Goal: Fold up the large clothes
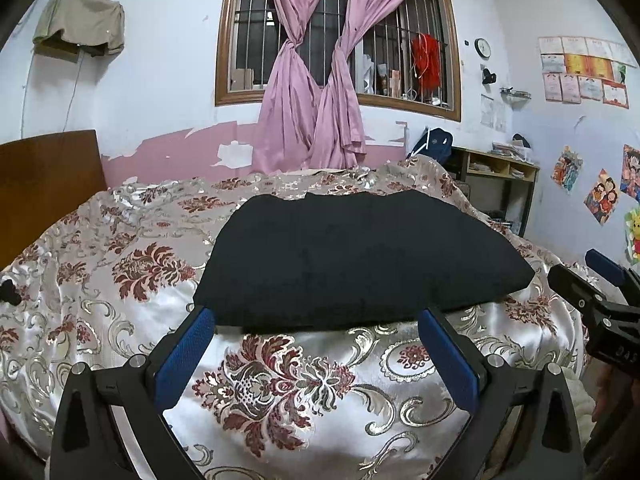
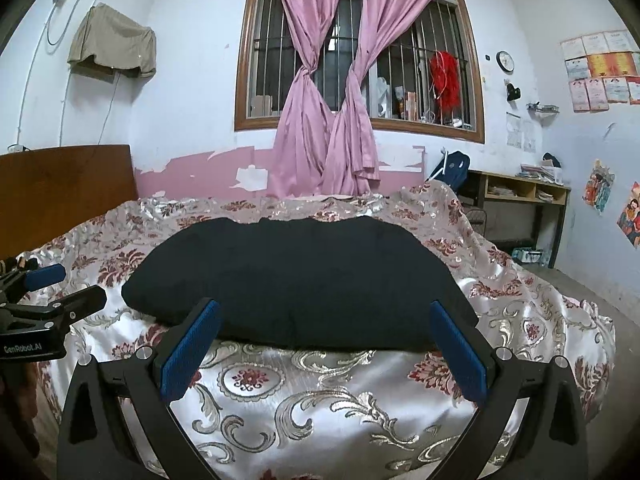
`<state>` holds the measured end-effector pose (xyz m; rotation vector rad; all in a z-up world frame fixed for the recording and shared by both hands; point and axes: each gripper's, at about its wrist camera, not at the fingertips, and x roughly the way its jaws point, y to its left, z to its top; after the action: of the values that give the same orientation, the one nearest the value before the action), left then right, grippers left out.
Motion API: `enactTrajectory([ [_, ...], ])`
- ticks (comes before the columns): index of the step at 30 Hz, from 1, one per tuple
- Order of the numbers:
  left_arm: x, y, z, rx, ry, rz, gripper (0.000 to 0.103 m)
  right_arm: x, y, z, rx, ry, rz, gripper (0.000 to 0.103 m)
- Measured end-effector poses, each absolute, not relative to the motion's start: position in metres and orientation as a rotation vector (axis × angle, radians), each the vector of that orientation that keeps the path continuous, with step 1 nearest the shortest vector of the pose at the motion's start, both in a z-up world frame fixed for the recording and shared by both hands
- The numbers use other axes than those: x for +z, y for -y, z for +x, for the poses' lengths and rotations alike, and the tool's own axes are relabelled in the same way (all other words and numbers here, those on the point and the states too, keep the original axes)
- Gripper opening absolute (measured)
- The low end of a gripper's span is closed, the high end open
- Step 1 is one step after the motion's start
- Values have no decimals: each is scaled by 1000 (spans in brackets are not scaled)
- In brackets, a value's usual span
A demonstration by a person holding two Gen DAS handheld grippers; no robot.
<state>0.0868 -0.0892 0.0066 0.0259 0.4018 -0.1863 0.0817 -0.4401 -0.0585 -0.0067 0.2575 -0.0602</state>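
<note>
A black garment (image 1: 352, 260) lies folded into a wide, flat block on the bed (image 1: 280, 380), toward the middle of the patterned satin cover and a little back from the near edge. Its near edge runs roughly parallel to the bed's near edge, and its far edge is uneven. The left hand-held gripper (image 1: 316, 320) hovers over the cover just in front of the garment, its blue-padded fingers (image 1: 184, 356) spread wide and grasping nothing; the fingertips reach the garment's near edge, but whether they touch it cannot be told. The right hand-held gripper (image 2: 326, 312) sits in the same posture, released, its blue pads (image 2: 460, 352) wide apart with the garment's near edge between the tips. Each gripper shows in the other's view: the right one at the right edge of the left wrist view (image 1: 592, 292), the left one at the left edge of the right wrist view (image 2: 56, 288), both beside the garment's ends. Behind the bed stands a brown headboard (image 2: 64, 192) at its far left corner, and pink curtains (image 2: 332, 120) hang knotted before a barred window (image 2: 420, 60). A desk (image 2: 520, 196) stands beyond the bed's far right corner.
</note>
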Motion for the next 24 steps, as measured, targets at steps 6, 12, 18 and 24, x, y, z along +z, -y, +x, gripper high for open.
enactTrajectory([
  [6, 8, 87, 86, -176, -393, 22, 103, -63, 443, 83, -63, -273, -6, 101],
  [12, 9, 86, 86, -177, -393, 23, 103, -62, 444, 83, -62, -273, -6, 101],
  [18, 10, 87, 86, -176, -390, 25, 103, -62, 443, 83, -62, -272, -6, 101],
  [24, 11, 87, 86, -177, -390, 24, 103, -62, 444, 83, -61, -272, -7, 101],
])
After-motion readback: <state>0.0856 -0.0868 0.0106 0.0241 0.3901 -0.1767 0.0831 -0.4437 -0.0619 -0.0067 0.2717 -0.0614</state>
